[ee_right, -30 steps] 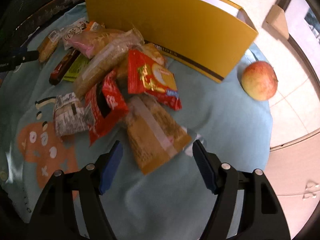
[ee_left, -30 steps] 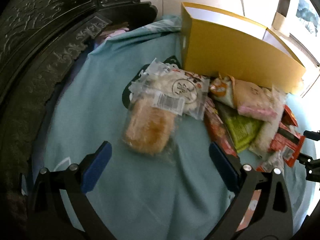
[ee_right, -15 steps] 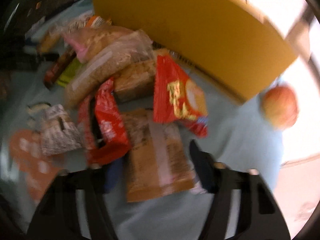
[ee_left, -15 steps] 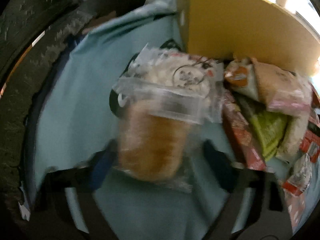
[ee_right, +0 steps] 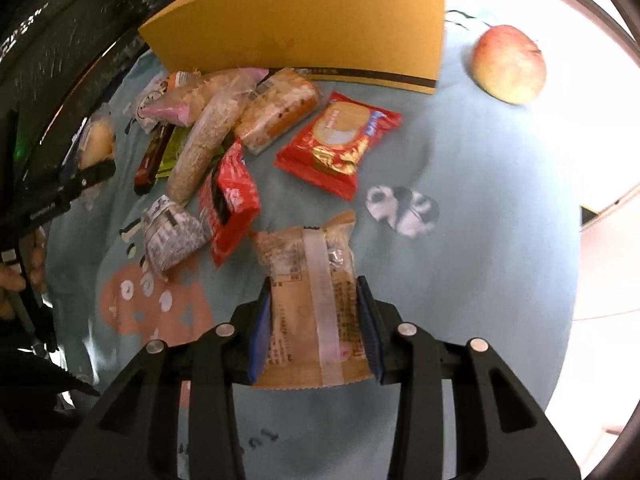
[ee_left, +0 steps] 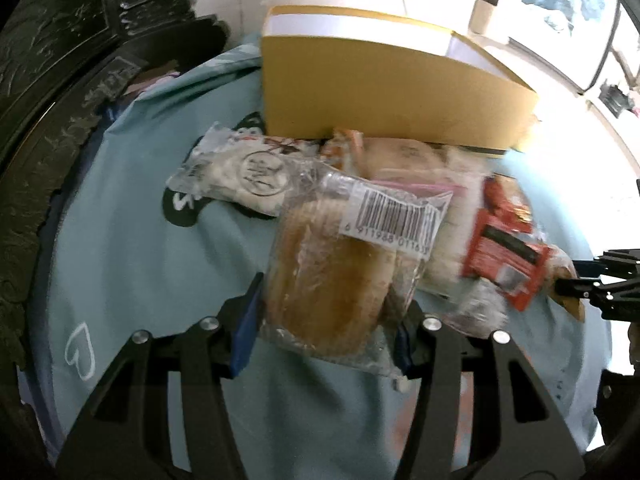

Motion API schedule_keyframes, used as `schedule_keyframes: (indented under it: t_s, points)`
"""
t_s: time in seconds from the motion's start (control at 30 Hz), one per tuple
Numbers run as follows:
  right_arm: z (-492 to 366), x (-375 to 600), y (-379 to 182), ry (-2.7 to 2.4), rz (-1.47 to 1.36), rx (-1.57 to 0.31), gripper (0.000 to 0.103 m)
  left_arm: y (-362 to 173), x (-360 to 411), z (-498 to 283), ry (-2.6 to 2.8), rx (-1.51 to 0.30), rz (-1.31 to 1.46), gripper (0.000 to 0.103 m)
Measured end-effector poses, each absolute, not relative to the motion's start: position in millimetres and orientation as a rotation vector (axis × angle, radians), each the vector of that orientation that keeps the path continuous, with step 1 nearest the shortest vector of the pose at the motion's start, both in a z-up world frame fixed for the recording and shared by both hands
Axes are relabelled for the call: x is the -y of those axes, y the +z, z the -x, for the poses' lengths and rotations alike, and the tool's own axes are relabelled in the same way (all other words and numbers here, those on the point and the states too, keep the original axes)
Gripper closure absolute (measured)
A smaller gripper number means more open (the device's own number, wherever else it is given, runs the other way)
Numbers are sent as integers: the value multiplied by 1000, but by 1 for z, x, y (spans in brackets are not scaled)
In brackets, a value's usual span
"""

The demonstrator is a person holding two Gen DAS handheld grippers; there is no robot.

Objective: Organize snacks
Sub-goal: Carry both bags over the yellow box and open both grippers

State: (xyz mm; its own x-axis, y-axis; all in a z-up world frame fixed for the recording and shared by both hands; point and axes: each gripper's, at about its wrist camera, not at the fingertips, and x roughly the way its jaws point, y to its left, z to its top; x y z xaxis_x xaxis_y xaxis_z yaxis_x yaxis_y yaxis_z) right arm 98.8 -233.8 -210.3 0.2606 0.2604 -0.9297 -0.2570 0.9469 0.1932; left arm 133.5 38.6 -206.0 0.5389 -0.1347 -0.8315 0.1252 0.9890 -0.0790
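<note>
Left wrist: our left claw (ee_left: 324, 328) is closing, pads already pressing the clear bread packet (ee_left: 340, 276). Its long axis runs straight ahead along the fingers, barcode end toward the yellow box (ee_left: 384, 96), which lies dead ahead past the snack pile.

Right wrist: right claw (ee_right: 316, 332) also closing, pads against both sides of the tan wafer packet (ee_right: 312, 304), long axis in line with the fingers. Box (ee_right: 304, 24) is ahead, slightly left; apple (ee_right: 508, 64) beside its right end on the blue cloth (ee_right: 480, 200).
</note>
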Motion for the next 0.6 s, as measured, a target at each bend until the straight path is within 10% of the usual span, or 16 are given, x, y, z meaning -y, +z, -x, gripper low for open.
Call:
schedule_keyframes:
  t_s: [0.6]
  points:
    - [-67,241,-138,368,-119,-1086,64,-157,-37,-92,-208,-889,42,48]
